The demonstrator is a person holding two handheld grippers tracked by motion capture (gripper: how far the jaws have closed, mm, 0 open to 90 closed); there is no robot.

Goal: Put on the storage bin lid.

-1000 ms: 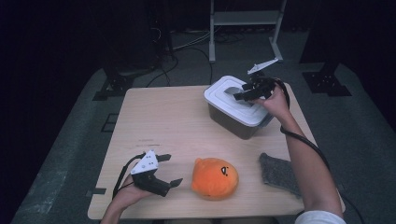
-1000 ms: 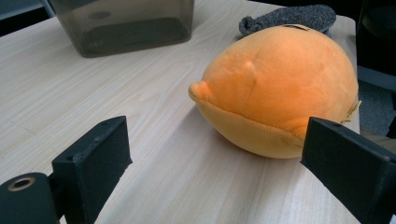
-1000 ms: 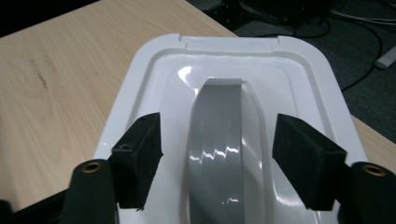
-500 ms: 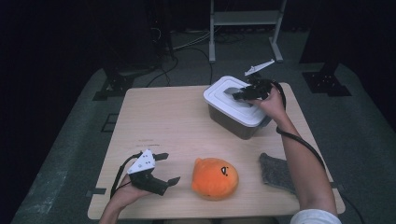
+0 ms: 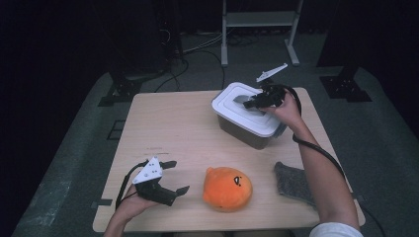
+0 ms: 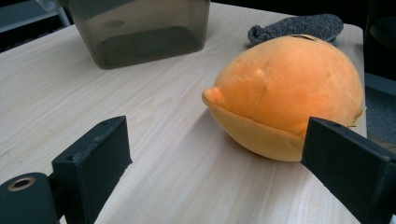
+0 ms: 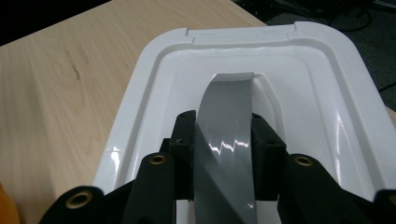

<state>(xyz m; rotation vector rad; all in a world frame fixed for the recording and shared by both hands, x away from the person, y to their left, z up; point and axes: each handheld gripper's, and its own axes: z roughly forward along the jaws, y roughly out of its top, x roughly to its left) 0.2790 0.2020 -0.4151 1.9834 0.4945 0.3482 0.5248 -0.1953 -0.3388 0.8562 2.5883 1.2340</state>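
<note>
A smoky grey bin [image 5: 242, 132] with a white lid [image 5: 257, 123] stands at the table's back right. My right gripper [image 5: 250, 102] rests on top of it, its jaws shut on the lid's grey strap handle [image 7: 224, 116], which runs up between them over the white lid [image 7: 149, 84]. An orange plush toy [image 5: 227, 188] lies near the front edge. Just left of it, my left gripper [image 5: 177, 177] hovers open. In the left gripper view the plush [image 6: 289, 91] sits ahead of the wide-apart jaws, close to the right one.
A grey cloth [image 5: 292, 180] lies at the front right, beside the person's right forearm. In the left gripper view the bin [image 6: 140, 32] and the cloth [image 6: 294, 27] stand beyond the plush. The light wood table [image 5: 168, 123] is bare at left and centre.
My right gripper has slid slightly left and down onto the lid's handle. The left gripper, plush and cloth have stayed put.
</note>
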